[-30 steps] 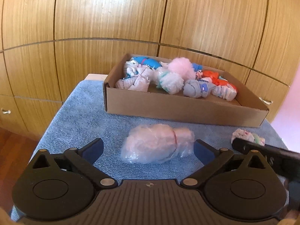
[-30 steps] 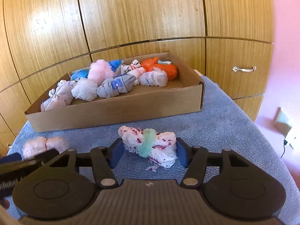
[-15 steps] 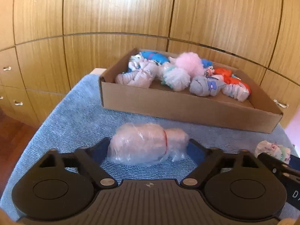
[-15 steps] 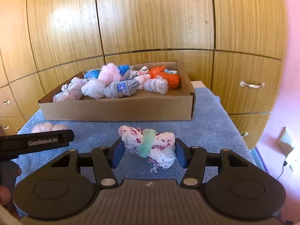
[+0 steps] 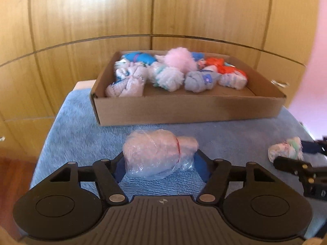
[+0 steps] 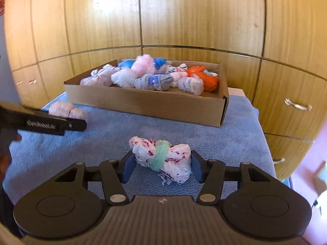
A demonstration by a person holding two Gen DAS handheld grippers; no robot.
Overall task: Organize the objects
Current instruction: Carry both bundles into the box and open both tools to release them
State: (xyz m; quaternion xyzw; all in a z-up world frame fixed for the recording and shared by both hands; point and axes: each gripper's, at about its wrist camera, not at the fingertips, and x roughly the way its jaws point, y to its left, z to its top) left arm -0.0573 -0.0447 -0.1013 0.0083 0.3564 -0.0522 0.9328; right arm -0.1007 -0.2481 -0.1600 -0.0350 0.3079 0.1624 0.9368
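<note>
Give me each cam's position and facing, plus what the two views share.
Left wrist: sits on the left gripper, facing the wardrobe over the box; its own fingers flank the pink bundle; right gripper's fingers at the right edge.
Right wrist: sits on the right gripper, facing the same way; fingers flank the floral bundle; left gripper's finger at the left edge.
Shared: box, both bundles, blue towel.

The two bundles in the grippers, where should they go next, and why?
Probably forward into the box. Each gripper is shut on a bundle: left on the pink one, right on the white one. Other bundles already lie in the box, with bare floor along its near wall.
</note>
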